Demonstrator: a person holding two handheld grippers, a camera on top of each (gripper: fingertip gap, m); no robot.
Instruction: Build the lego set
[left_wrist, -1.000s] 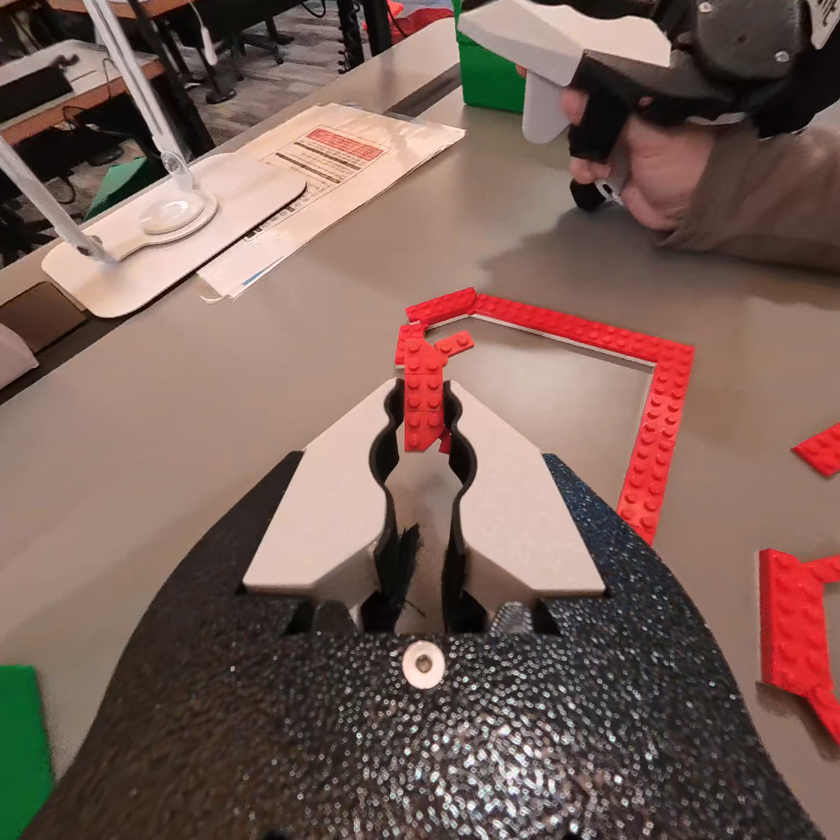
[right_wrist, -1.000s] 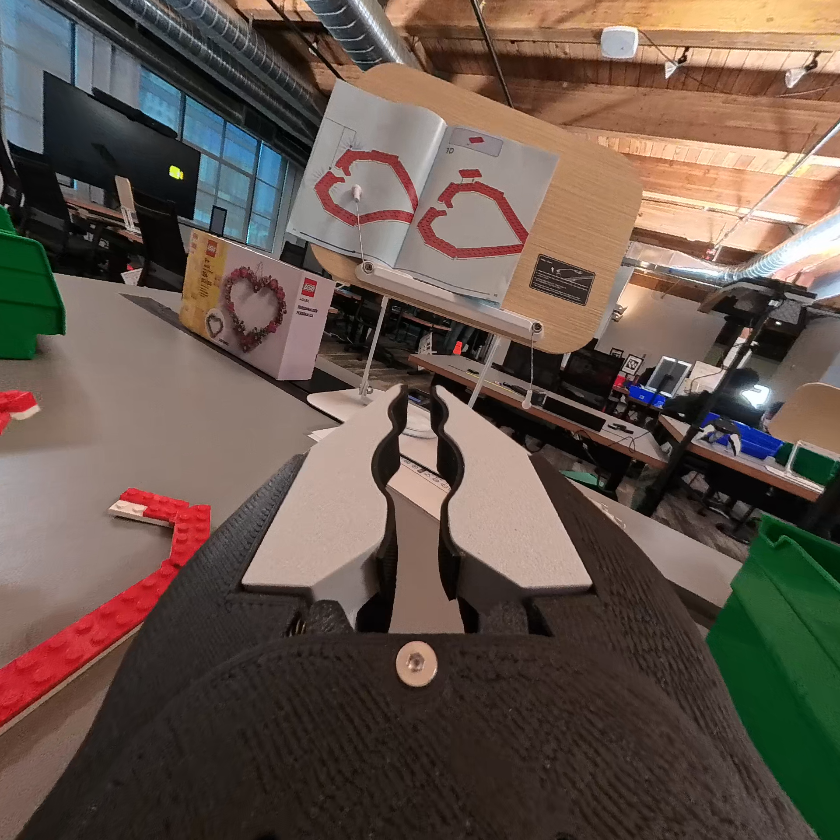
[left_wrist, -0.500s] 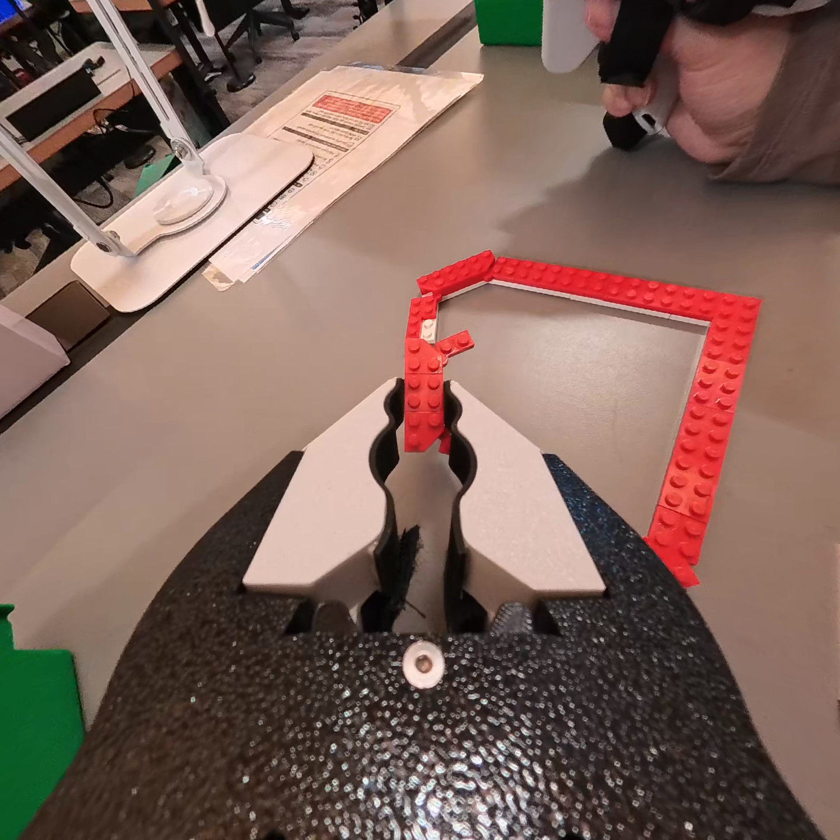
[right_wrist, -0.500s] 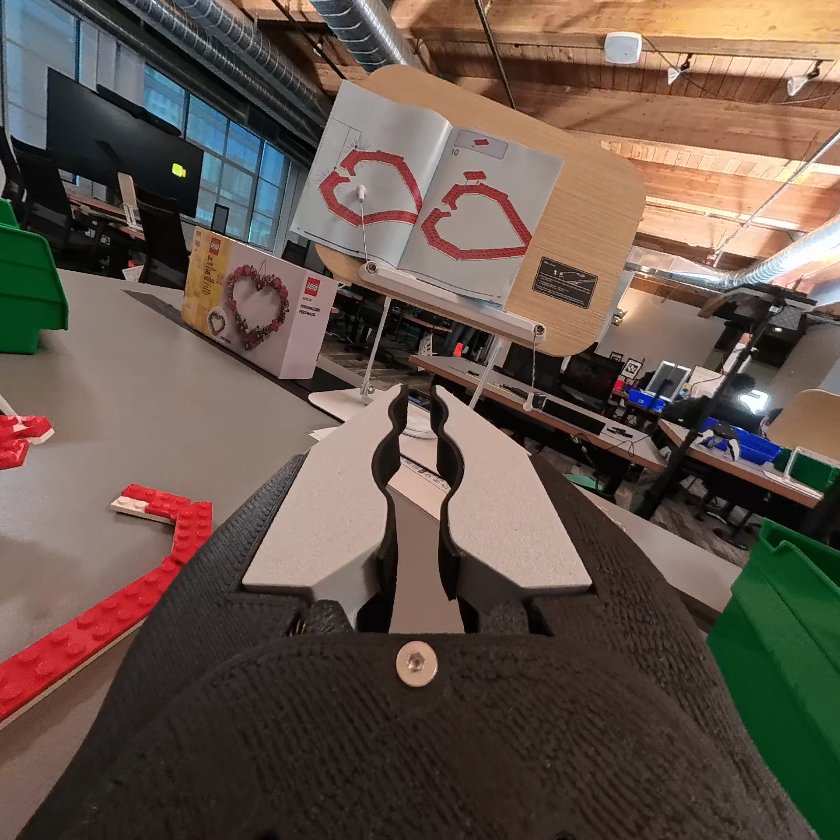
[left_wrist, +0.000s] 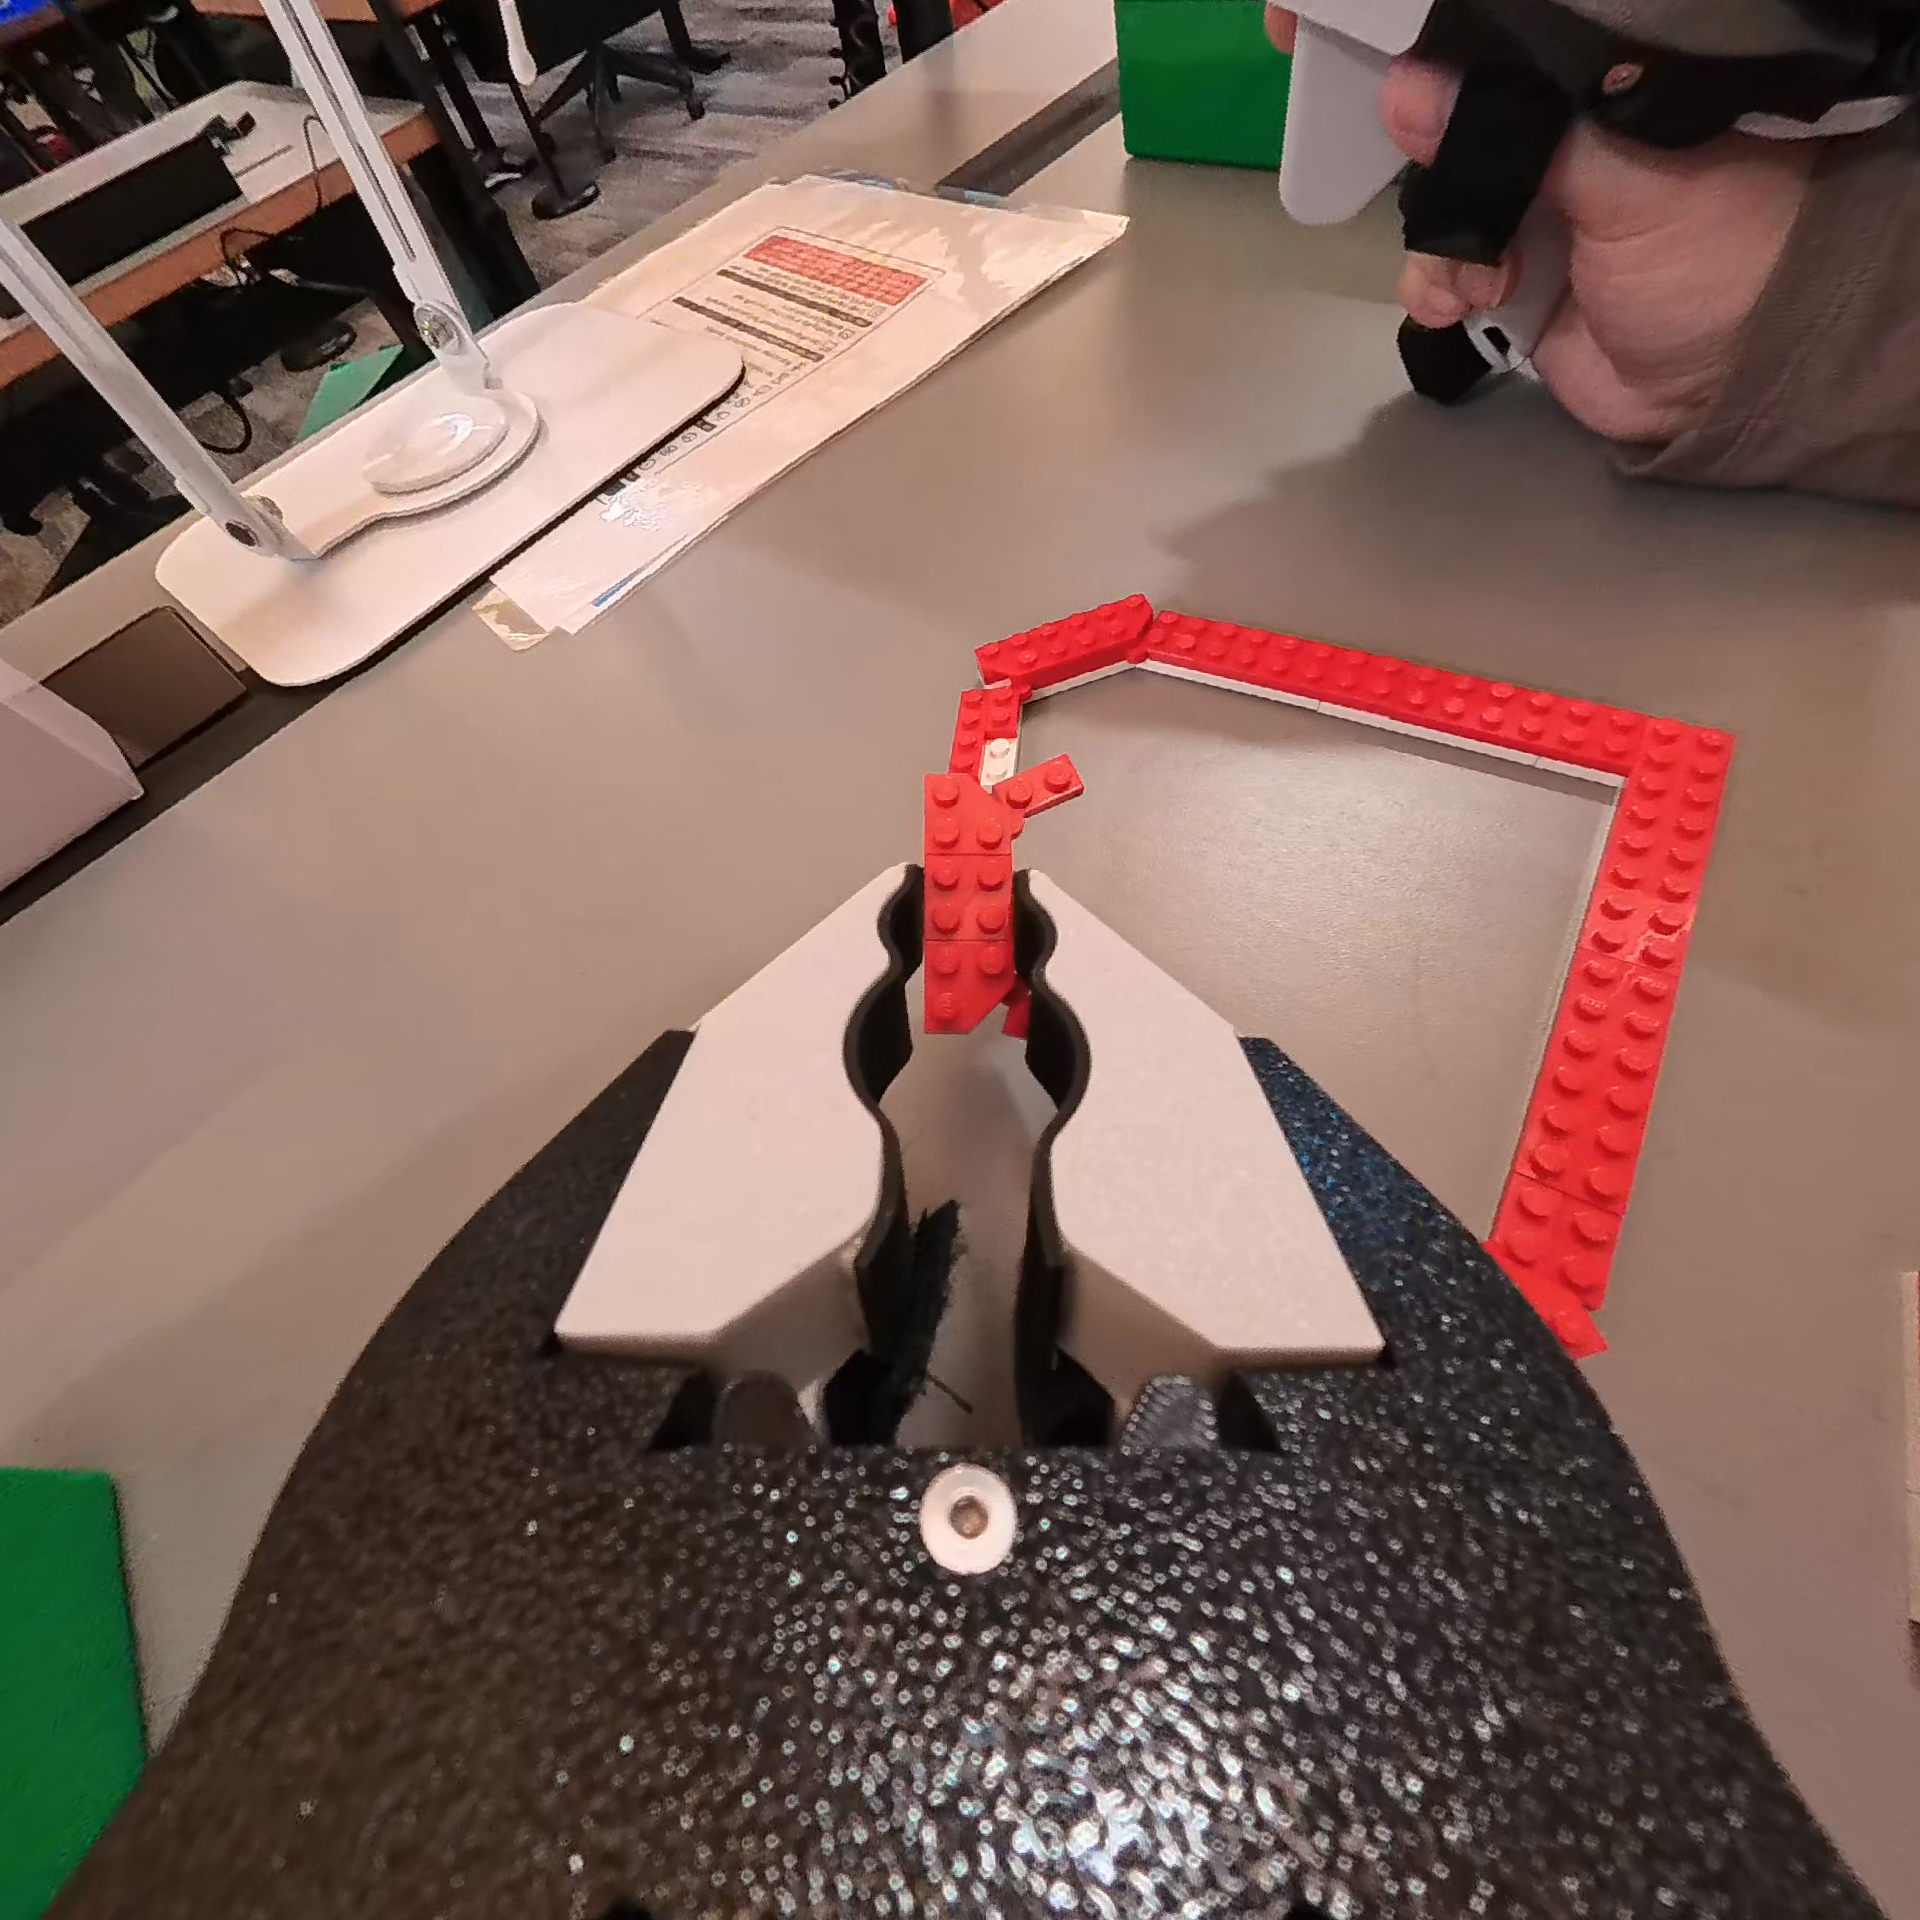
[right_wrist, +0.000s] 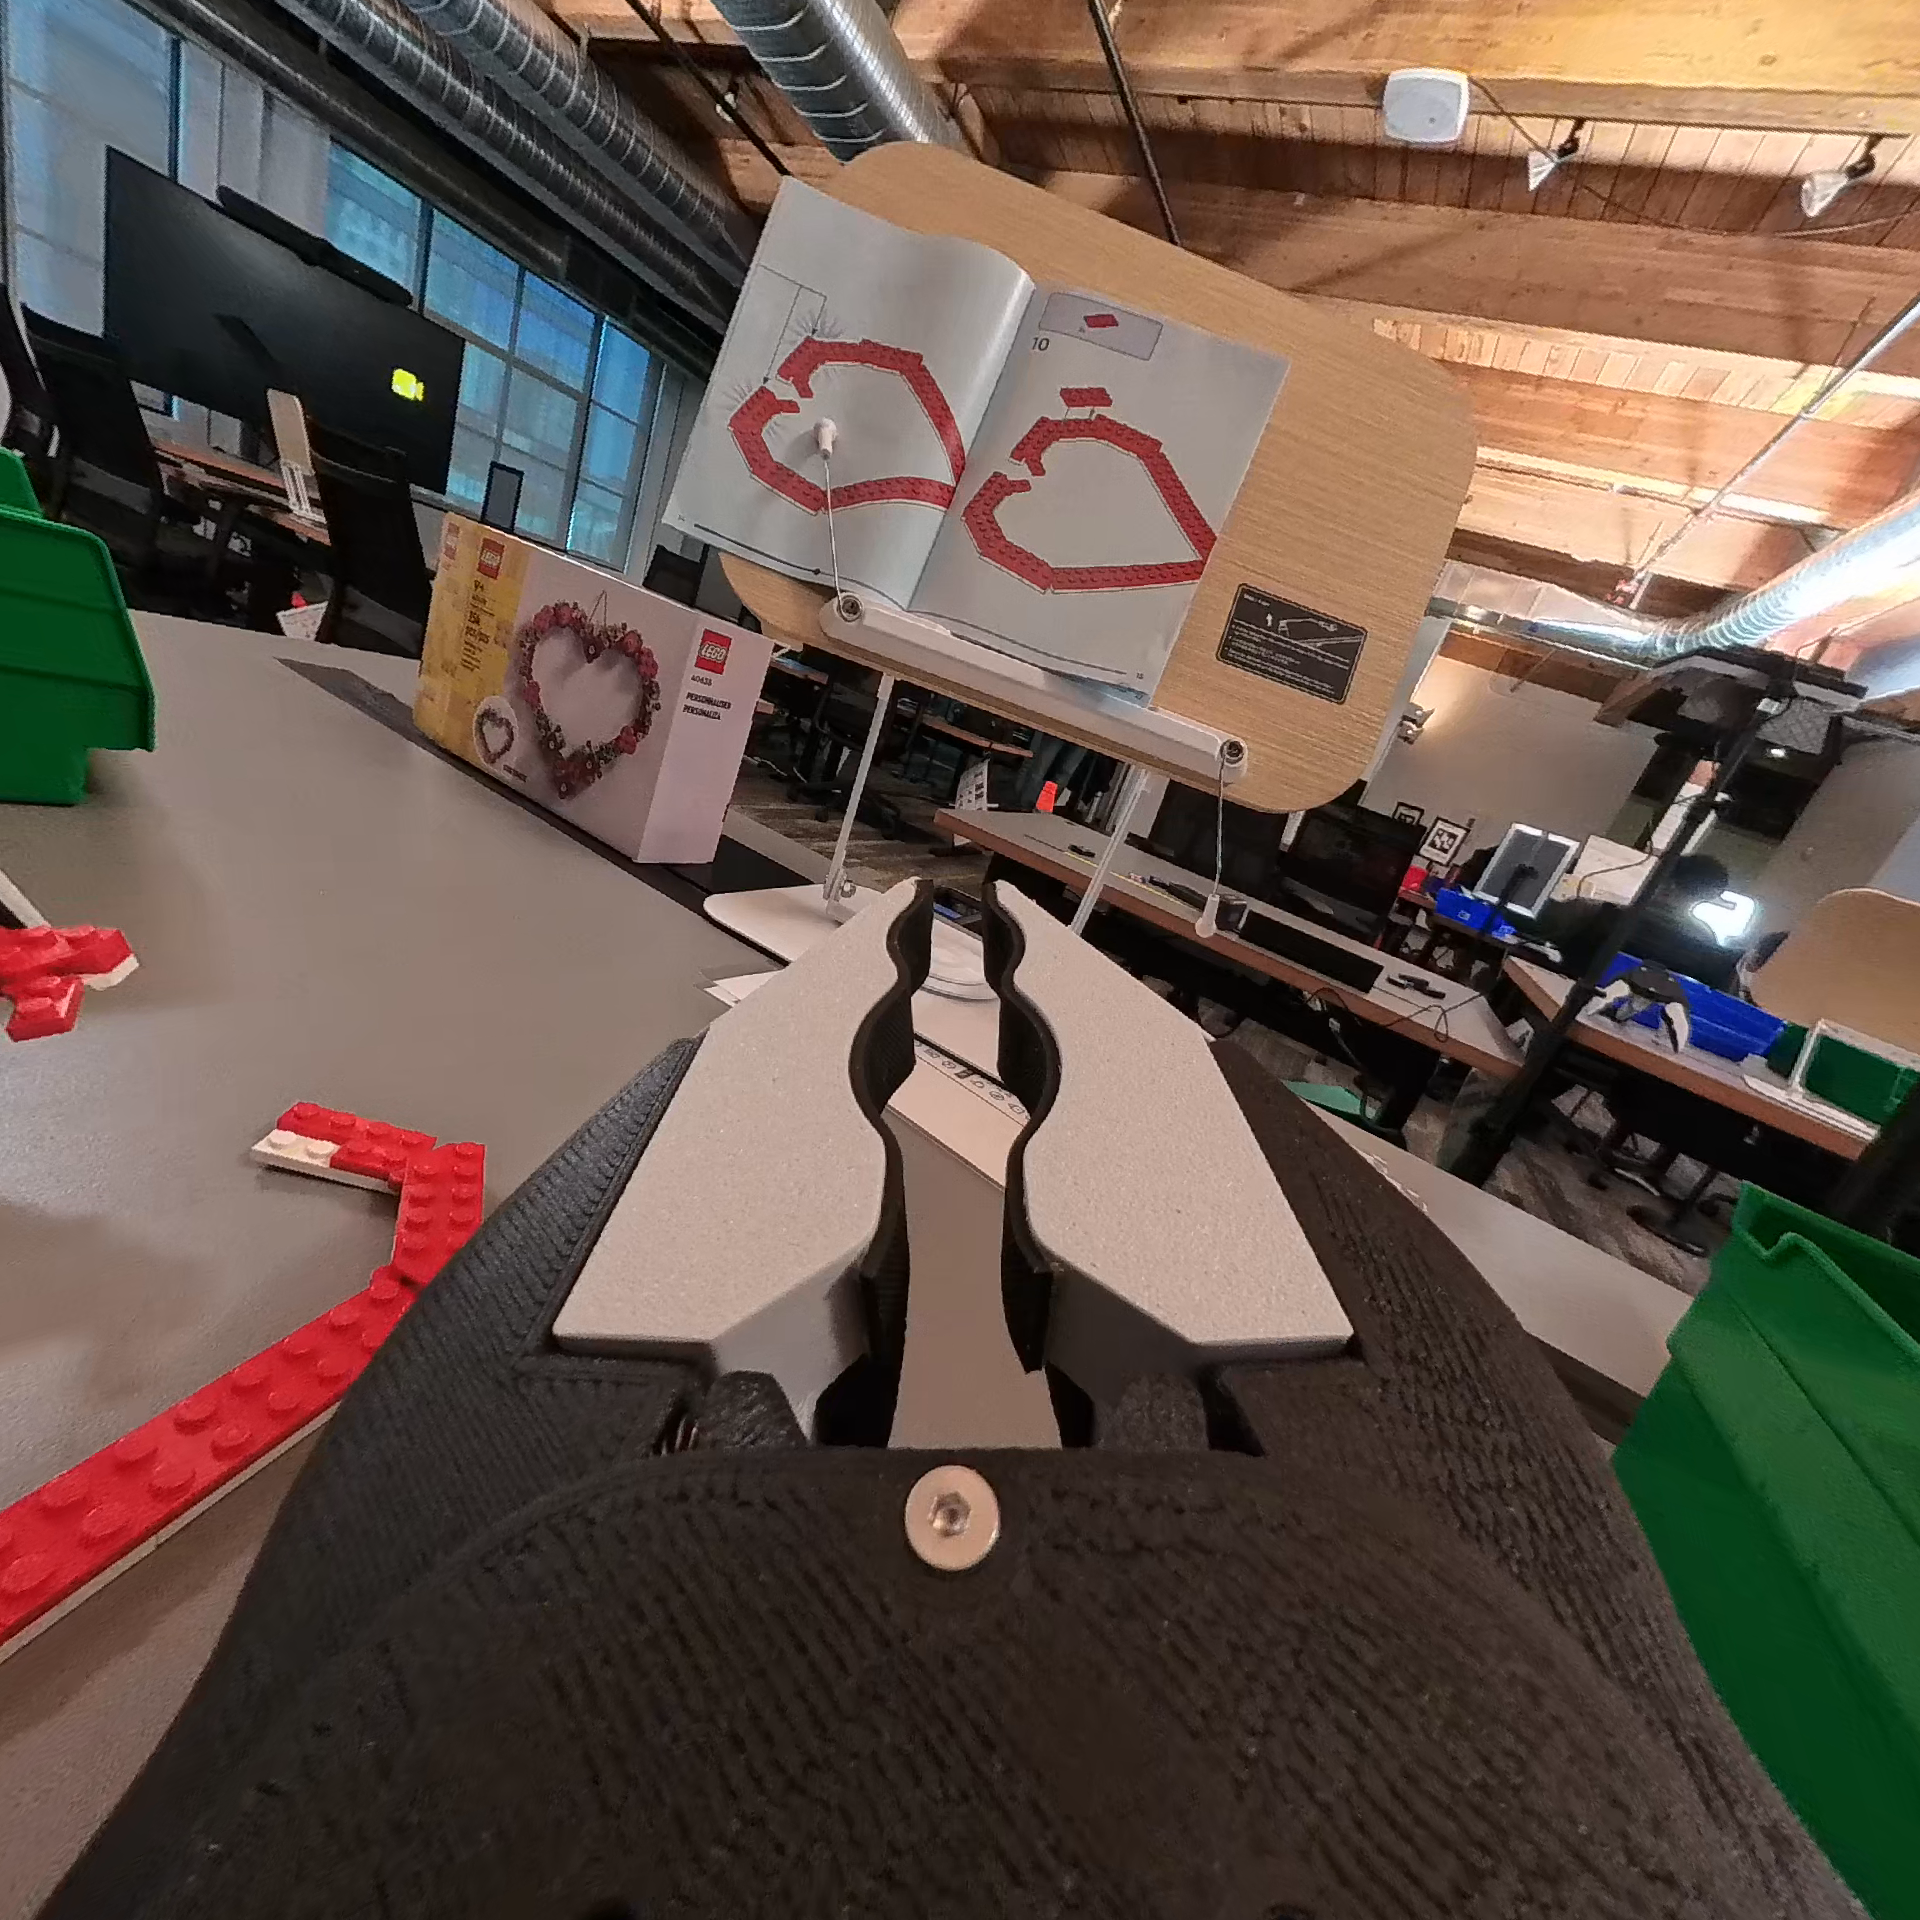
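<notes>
Left wrist close above red frame (left_wrist: 1403, 686), right wrist low, upward, sharing it

Open-plan office: rows of desks (right_wrist: 1247, 914), monitors (right_wrist: 260, 301), exposed ducts (right_wrist: 831, 62).

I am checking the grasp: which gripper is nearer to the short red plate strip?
Left. The left gripper is shut on the short red plate strip; the right gripper points at the instruction booklet, empty.

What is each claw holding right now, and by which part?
The left claw grips a red plate strip by its long side edges, near its rear end. The right claw holds nothing.
</notes>
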